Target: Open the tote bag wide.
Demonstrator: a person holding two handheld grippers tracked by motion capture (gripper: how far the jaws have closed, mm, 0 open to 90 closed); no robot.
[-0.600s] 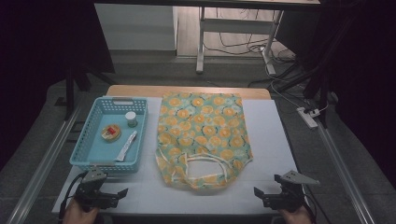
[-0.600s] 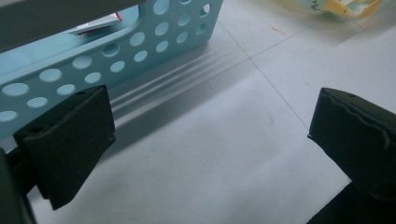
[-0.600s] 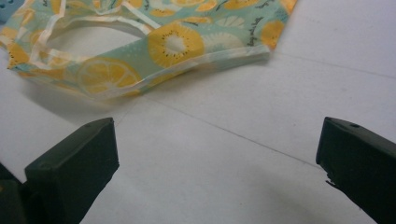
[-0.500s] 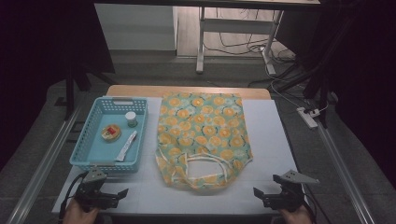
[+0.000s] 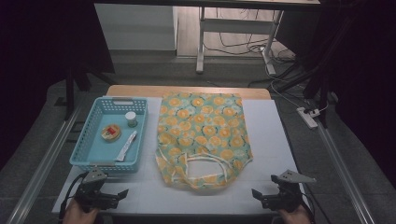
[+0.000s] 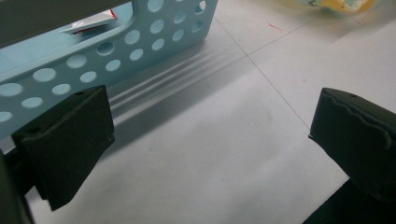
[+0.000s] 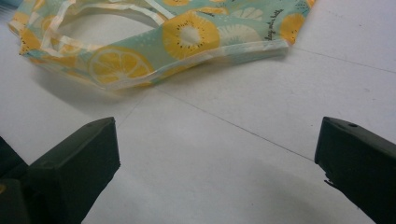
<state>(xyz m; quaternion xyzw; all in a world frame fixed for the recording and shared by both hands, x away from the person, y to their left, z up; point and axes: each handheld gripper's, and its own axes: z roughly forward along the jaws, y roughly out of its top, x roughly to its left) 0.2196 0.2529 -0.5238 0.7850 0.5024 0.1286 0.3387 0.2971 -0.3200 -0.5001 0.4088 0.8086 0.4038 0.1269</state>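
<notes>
- Bag (image 5: 203, 135) lies flat mid-table, handles toward me, near my right gripper (image 5: 259, 196) but apart from it.
- My left gripper (image 5: 119, 195) rests on the table (image 5: 275, 126) just before the basket (image 5: 88, 140).
- Both sets of jaws stand wide, nothing between them.

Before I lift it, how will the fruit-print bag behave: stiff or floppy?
Probably floppy: the fruit-print bag lies flat on the table with soft, wrinkled edges. It looks thin and empty, so likely light. Its handles lie loose near the front edge; lifted by one handle, the body would probably sag and fold.
</notes>
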